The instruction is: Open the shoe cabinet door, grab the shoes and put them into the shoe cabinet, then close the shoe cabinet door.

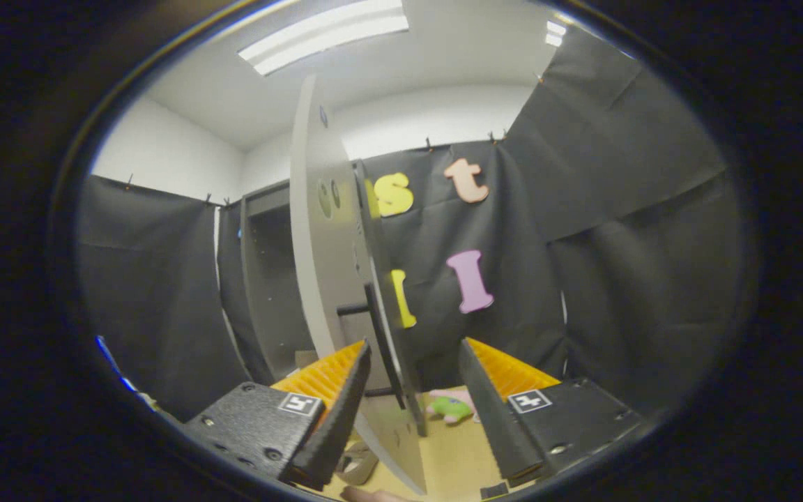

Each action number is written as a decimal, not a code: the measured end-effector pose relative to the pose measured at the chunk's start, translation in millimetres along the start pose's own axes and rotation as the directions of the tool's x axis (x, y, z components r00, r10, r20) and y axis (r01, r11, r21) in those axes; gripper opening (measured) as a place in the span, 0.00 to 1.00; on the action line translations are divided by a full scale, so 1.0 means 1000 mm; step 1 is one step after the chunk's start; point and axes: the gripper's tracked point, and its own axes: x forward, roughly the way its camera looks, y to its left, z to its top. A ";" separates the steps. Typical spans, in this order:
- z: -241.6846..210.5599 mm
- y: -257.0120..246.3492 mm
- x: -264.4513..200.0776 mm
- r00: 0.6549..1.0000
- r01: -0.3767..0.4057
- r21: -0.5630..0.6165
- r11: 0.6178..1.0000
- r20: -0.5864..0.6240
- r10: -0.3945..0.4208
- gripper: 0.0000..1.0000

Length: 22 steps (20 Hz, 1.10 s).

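The shoe cabinet (pixel 269 279) stands ahead on the left, grey with a dark inside. Its pale door (pixel 328 244) is swung out and I see it nearly edge-on, reaching toward me. A black bar handle (pixel 382 335) runs down the door's near edge. My gripper (pixel 413 346) is open, its fingers either side of that edge and handle without pressing on them. Beyond the fingers, a green and pink shoe (pixel 452 406) lies on the tan floor (pixel 457 453). A pale grey shoe (pixel 357 464) lies low down beside the door's bottom corner.
Black cloth walls close the booth behind and to the right. A bit of a hand (pixel 373 496) shows at the very bottom, under the door. Ceiling lights (pixel 325 35) shine above.
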 end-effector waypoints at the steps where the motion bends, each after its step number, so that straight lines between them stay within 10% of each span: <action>1: 0.007 0.004 -0.008 0.999 0.021 -0.018 1.000 0.036 -0.021 0.91; 6: -0.007 0.043 -0.035 0.996 0.088 -0.100 0.991 0.014 -0.087 0.99; 15: -0.099 0.151 -0.012 0.989 -0.104 -0.095 0.990 -0.113 0.093 0.99; 22: -0.236 0.180 0.024 0.967 -0.119 -0.138 0.983 -0.243 0.083 0.99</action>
